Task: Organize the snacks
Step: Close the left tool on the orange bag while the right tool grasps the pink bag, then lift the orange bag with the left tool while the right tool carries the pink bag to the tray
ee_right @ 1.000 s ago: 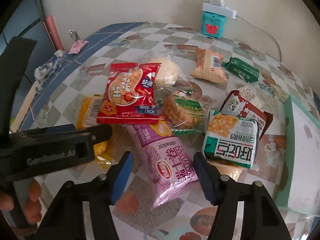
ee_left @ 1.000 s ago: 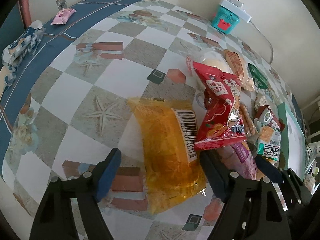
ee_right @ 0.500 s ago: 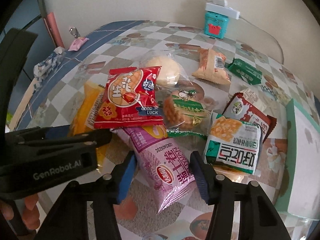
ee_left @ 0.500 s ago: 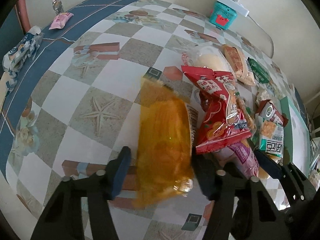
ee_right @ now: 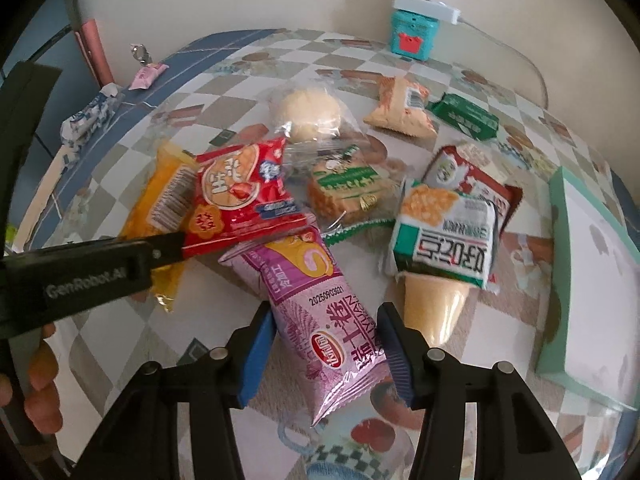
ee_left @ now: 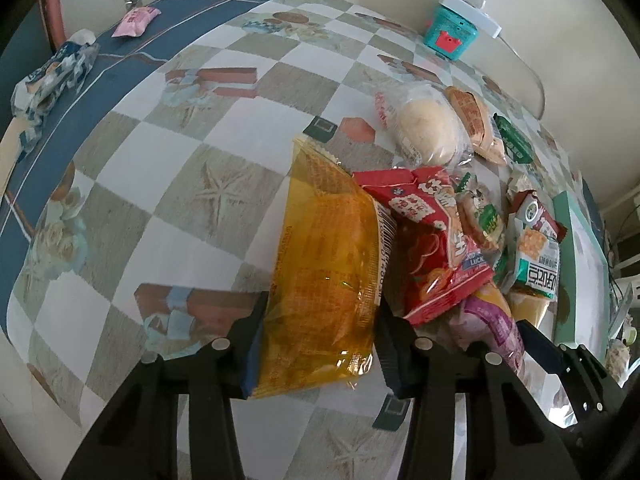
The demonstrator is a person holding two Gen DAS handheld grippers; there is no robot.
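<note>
Left wrist view shows our left gripper (ee_left: 316, 346), jaws just closing, pinching the yellow packet (ee_left: 324, 280) lengthwise ahead between its fingers, while our right gripper (ee_right: 326, 354) clamps across the pink packet (ee_right: 320, 312), which also runs straight ahead.

soft, dim daylight; strong fisheye bending at edges; wrappers glare, perhaps slightly blurred.

I see a checkered, seashell-printed tablecloth (ee_left: 224, 152), and a teal cube gadget (ee_right: 412, 36) under a white power strip (ee_right: 426, 4).
</note>
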